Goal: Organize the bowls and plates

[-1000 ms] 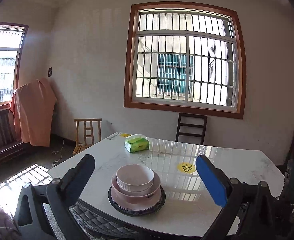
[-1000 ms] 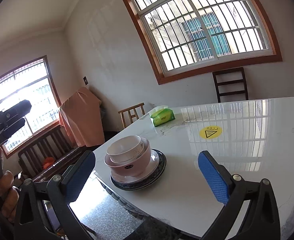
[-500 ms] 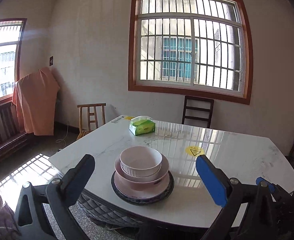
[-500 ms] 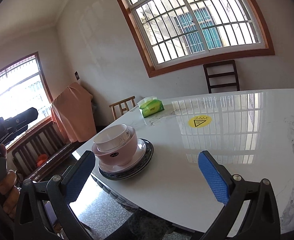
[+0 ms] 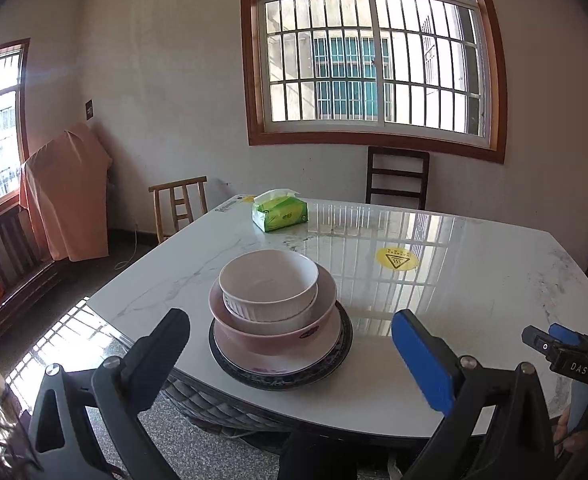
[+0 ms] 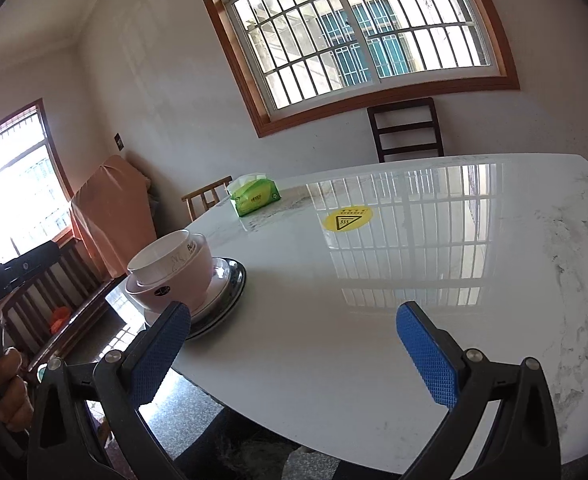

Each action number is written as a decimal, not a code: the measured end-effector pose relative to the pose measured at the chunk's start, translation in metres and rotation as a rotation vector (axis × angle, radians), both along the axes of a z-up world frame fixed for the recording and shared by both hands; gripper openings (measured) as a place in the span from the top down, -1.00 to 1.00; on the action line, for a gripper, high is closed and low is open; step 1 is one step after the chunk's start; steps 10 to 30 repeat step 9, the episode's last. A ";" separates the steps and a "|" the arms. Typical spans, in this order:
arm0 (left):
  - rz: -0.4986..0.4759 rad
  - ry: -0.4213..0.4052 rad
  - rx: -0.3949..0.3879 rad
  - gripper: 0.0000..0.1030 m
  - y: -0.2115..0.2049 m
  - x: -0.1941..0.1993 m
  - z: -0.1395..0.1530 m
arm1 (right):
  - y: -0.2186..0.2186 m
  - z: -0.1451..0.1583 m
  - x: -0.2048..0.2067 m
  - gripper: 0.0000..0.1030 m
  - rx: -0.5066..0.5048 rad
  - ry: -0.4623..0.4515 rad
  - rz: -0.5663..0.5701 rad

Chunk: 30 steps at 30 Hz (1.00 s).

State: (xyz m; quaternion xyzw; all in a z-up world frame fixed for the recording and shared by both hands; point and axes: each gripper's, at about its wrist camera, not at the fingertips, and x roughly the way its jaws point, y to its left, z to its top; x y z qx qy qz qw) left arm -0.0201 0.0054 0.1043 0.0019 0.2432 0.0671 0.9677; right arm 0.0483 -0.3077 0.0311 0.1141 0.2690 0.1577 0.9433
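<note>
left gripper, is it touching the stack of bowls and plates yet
Apart. In the left wrist view the left gripper is open, its fingers short of the white ribbed bowl, pink bowl and dark-rimmed plate, with tabletop showing between.

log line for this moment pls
left hand-held gripper: open, facing stack | right hand-held gripper: open, empty | white bowl in pink bowl on plates

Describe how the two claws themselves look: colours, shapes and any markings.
The left claw has black angular arms joined by silver bolts; one finger shows a blue pad, the other looks dark from this side. The right claw is built alike, with textured blue pads on both fingers. Seen from the left wrist view, its black body bears white "DAS" lettering. No sleeves are visible.
</note>
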 end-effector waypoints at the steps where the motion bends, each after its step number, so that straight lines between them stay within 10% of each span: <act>1: 0.002 0.006 -0.004 -1.00 0.000 0.003 -0.002 | -0.011 -0.005 0.008 -1.00 -0.005 0.032 -0.017; 9: -0.004 0.080 -0.007 -1.00 -0.010 0.022 -0.018 | -0.116 -0.047 0.076 -1.00 -0.133 0.308 -0.253; 30: -0.004 0.080 -0.007 -1.00 -0.010 0.022 -0.018 | -0.116 -0.047 0.076 -1.00 -0.133 0.308 -0.253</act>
